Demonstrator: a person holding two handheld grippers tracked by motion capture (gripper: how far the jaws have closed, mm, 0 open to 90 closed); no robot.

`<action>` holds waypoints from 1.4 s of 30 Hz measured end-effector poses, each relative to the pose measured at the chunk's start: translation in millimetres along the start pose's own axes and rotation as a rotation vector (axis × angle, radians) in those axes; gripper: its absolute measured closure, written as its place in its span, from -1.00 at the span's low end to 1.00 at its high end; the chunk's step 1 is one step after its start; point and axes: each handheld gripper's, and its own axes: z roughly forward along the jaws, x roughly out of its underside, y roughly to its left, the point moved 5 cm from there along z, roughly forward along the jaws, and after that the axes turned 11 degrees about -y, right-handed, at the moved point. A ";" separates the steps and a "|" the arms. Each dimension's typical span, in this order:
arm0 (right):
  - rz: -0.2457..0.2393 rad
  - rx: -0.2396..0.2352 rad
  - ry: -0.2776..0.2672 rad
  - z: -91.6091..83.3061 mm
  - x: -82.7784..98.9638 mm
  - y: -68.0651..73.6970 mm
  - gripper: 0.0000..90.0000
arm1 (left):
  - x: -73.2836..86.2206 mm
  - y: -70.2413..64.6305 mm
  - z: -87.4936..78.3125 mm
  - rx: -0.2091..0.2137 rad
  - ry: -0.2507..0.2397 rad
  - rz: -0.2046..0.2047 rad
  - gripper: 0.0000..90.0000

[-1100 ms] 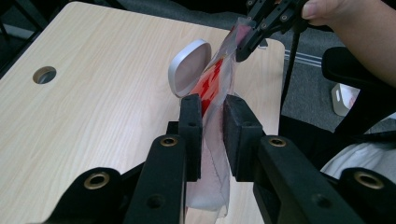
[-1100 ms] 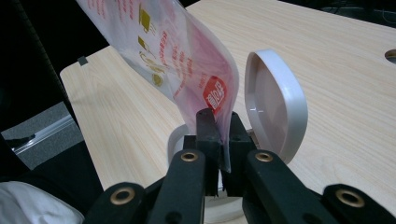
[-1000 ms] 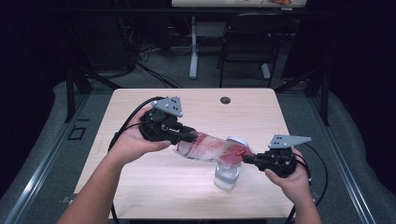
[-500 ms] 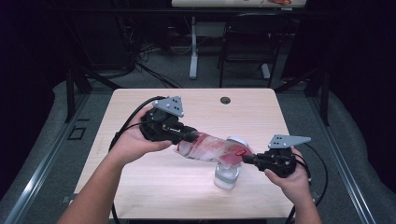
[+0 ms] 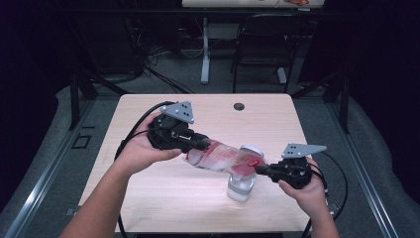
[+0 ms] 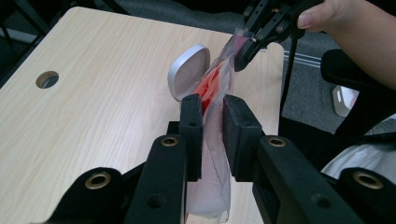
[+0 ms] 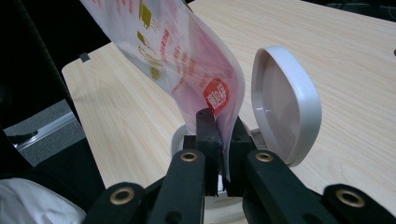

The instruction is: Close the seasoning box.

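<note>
A clear plastic pouch point(image 5: 223, 157) with red print is stretched between both grippers above the wooden table point(image 5: 148, 198). My left gripper point(image 5: 205, 146) is shut on its thicker end, and the pouch point(image 6: 215, 88) runs away from the pads towards my right gripper point(image 6: 243, 51). My right gripper point(image 5: 258, 169) is shut on the pouch's red-printed corner point(image 7: 215, 100). Directly under that corner stands a small white jar point(image 5: 241, 187) with its hinged lid point(image 5: 251, 149) flipped open. The lid point(image 7: 285, 102) stands upright beside the pouch, and the jar's mouth is mostly hidden behind the jaws.
A round cable hole point(image 5: 239, 106) lies near the table's far edge. Cables trail from both grippers over the table's sides. Beyond the table stand a dark chair point(image 5: 257, 54) and a desk leg point(image 5: 205, 49) on grey floor.
</note>
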 end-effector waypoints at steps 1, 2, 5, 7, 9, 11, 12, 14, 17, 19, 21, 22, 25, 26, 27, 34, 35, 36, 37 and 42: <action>0.001 0.000 0.002 0.6 0.5 -0.4 0.95 | -0.1 0.2 0.2 0.002 -0.005 -0.003 0.75; 0.001 0.000 0.002 0.6 0.5 -0.4 0.95 | -0.1 0.4 0.5 0.004 -0.010 -0.005 0.75; 0.002 0.000 0.001 0.3 0.8 -1.1 0.95 | -0.2 0.6 0.7 0.006 -0.010 -0.005 0.75; 0.004 0.000 -0.002 0.7 0.8 -0.9 0.95 | -0.2 0.7 0.7 0.004 -0.011 -0.004 0.75; 0.002 0.000 0.000 0.6 0.7 -1.1 0.95 | -0.1 0.8 0.7 0.003 -0.011 -0.005 0.75; 0.002 -0.001 0.001 0.6 0.7 -1.2 0.95 | 0.0 0.9 0.7 0.003 -0.012 -0.005 0.75; 0.004 0.000 -0.002 0.7 0.8 -1.1 0.95 | 0.0 0.9 0.6 0.003 -0.013 -0.006 0.75; 0.003 -0.001 -0.002 0.8 0.8 -1.1 0.95 | 0.2 0.9 0.5 0.002 -0.013 -0.006 0.75; 0.002 -0.002 -0.001 0.9 0.8 -1.0 0.95 | 0.3 0.9 0.5 0.001 -0.014 -0.006 0.75; 0.002 0.000 -0.002 1.0 0.7 -0.8 0.95 | 0.2 1.2 0.5 0.002 -0.013 -0.005 0.74; 0.001 0.000 0.000 0.9 0.9 -1.1 0.95 | 0.1 1.3 0.7 0.002 -0.014 -0.005 0.74; 0.001 0.000 0.000 0.9 1.0 -1.1 0.95 | 0.0 1.5 0.8 0.002 -0.015 -0.005 0.74; 0.001 0.000 0.001 1.0 1.1 -1.2 0.95 | 0.0 1.6 0.9 0.003 -0.017 -0.005 0.74; 0.001 0.000 0.001 1.0 1.1 -1.2 0.95 | 0.0 1.6 0.9 0.003 -0.017 -0.005 0.74; 0.001 0.000 0.001 0.9 1.2 -1.3 0.95 | 0.0 1.6 0.9 0.005 -0.017 -0.005 0.74; 0.002 0.001 -0.001 1.0 1.4 -1.8 0.95 | 0.0 1.3 1.0 0.005 -0.020 -0.008 0.74; 0.002 0.001 -0.001 1.0 1.4 -1.8 0.95 | 0.0 1.3 1.0 0.005 -0.020 -0.008 0.73; 0.002 0.000 -0.001 1.0 1.4 -1.9 0.95 | 0.1 1.4 0.9 0.005 -0.020 -0.007 0.73; 0.002 0.000 -0.002 1.0 1.4 -1.9 0.95 | 0.3 1.6 0.9 0.005 -0.021 -0.007 0.73; 0.004 -0.002 -0.003 1.1 1.4 -2.0 0.95 | 0.6 1.8 0.8 0.004 -0.024 -0.010 0.73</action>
